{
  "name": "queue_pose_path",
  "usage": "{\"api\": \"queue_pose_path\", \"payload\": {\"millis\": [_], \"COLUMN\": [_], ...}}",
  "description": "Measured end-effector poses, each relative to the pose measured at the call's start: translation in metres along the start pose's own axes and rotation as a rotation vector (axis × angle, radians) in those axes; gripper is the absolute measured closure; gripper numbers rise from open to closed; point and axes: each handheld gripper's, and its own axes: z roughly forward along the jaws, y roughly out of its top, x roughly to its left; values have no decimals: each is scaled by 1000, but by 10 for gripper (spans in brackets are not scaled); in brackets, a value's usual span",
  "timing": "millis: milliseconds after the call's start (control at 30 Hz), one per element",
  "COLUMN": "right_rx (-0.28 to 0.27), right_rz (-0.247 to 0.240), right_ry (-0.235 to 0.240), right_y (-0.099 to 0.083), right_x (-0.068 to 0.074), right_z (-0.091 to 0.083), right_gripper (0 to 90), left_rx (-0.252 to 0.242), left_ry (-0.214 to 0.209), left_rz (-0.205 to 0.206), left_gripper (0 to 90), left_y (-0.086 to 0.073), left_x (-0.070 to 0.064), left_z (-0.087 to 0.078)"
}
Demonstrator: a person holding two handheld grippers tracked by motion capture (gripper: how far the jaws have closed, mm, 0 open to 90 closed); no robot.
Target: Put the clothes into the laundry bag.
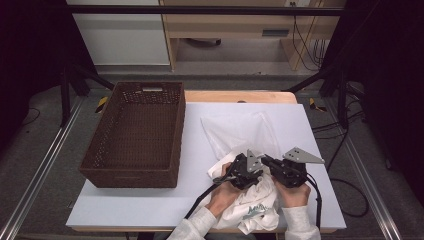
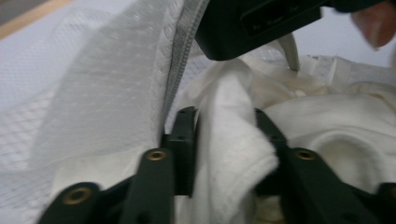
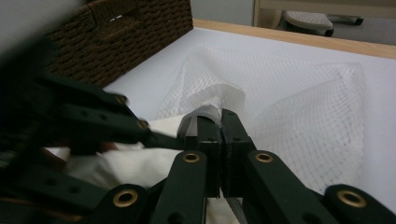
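White tabletop [image 1: 150, 200], left gripper [image 2: 224, 140] clamping white garment [image 2: 233, 154], right gripper [image 3: 220, 122] pinching mesh bag's [image 3: 299, 107] edge

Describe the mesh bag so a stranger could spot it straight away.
Start at the brown wicker basket on the table's left, then look right across the white tabletop. The mesh bag lies there, its near edge pinched by the right hand-held gripper. Unlike the solid cream garment beside it, it is see-through netting with a zip.

white mesh laundry bag [image 1: 242, 131] lying flat-ish on the table, zippered edge lifted, cream cotton garment [image 1: 252, 202] crumpled at its mouth near the front edge, green print showing, partly tucked in
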Motion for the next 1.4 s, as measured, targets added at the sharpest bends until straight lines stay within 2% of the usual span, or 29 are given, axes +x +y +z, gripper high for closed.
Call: {"api": "queue_pose_path", "payload": {"millis": [67, 167, 233, 300, 400, 467, 500, 567, 633, 700, 767, 800, 900, 1033, 1067, 1167, 1200, 1267, 1333, 1400], "right_rx": [4, -3, -1, 3, 12, 23, 25, 31, 26, 20, 10, 3, -4, -17, -22, -38, -40, -28, -28, -30], "right_rz": [-5, -7, -11, -19, -22, -24, -26, -28, -21, -6, -4, -9, -6, 3, 7, 11, 9, -10, -7, 0], "right_ry": [-8, -6, -7, -9, -6, -5, -4, -6, -8, -1, 5, 8, 12, 4, 3, 23, 29, 22, 20, 14], "right_y": [-1, 0, 0, -1, -1, -2, -2, -3, -3, -4, -5, -5, -4, -3, -3, -1, -1, 0, -1, -2], "right_x": [0, -1, 0, 1, 2, 4, 4, 6, 5, 5, 5, 6, 6, 3, 2, 3, 4, 7, 7, 4], "right_z": [0, -2, -3, -2, 1, 3, 5, 7, 9, 9, 10, 10, 9, 4, 3, 1, 0, 1, 2, 1], "right_gripper": [888, 888, 888, 889, 888, 889, 889, 888, 888, 889, 889, 889, 889, 889, 889, 889, 889, 888, 889, 889], "left_rx": [-40, -88, -56, -45, -21, -12, -25, -62, -116, -183, -215, -221, -199, -125, -89, 36, 51, 35, 27, 0], "left_ry": [-2, -13, -14, -17, -56, -34, -25, -35, -45, -82, -100, -106, -95, -84, -67, 28, 37, 9, 8, 6], "left_rz": [-9, -61, -86, -101, -134, -147, -153, -161, -155, -156, -122, -88, -30, 8, 21, 75, 70, 4, 21, 22], "left_gripper": [384, 297, 252, 256, 373, 517, 591, 723, 759, 768, 769, 768, 764, 761, 761, 761, 761, 753, 728, 643], "left_y": [-4, -13, -21, -33, -53, -61, -62, -61, -56, -49, -38, -31, -16, -2, 0, 1, 0, -1, -1, -3], "left_x": [2, 11, 17, 22, 26, 25, 24, 22, 18, 12, 2, -6, -19, -21, -21, -16, -13, -4, -4, -4], "left_z": [-15, -41, -53, -59, -49, -41, -40, -43, -50, -59, -64, -64, -57, -30, -21, 10, 19, 24, 23, 17]}}
